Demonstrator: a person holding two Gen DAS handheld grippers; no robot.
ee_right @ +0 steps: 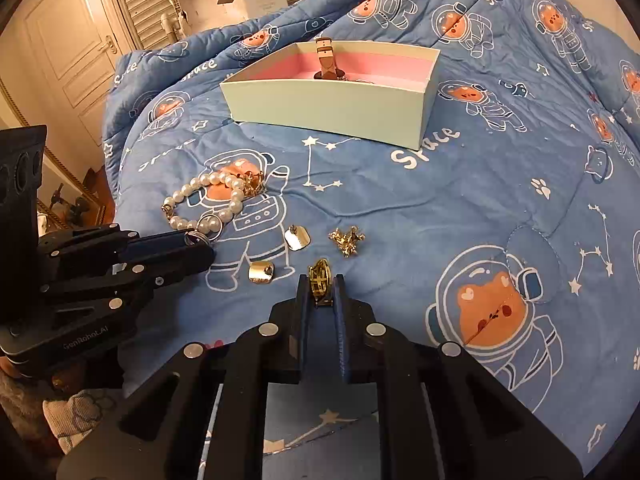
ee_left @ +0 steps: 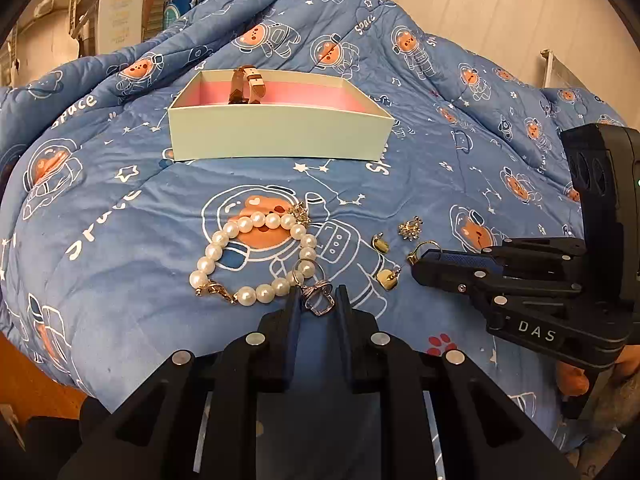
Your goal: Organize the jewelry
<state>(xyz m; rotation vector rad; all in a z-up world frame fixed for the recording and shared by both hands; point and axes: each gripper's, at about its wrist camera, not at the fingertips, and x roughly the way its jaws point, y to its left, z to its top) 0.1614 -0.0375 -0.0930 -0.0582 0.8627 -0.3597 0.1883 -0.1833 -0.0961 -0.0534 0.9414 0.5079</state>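
My left gripper pinches a silver ring, my right gripper a gold ring; next, I lift both into the box.

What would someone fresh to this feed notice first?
Probably the pearl bracelet lying in a loop on the blue astronaut-print quilt, with small gold pieces scattered beside it. Behind it sits the pale open box, pink inside, with a brown strap already in it. Up close, the left tool pinches a silver ring and the right tool a gold ring.
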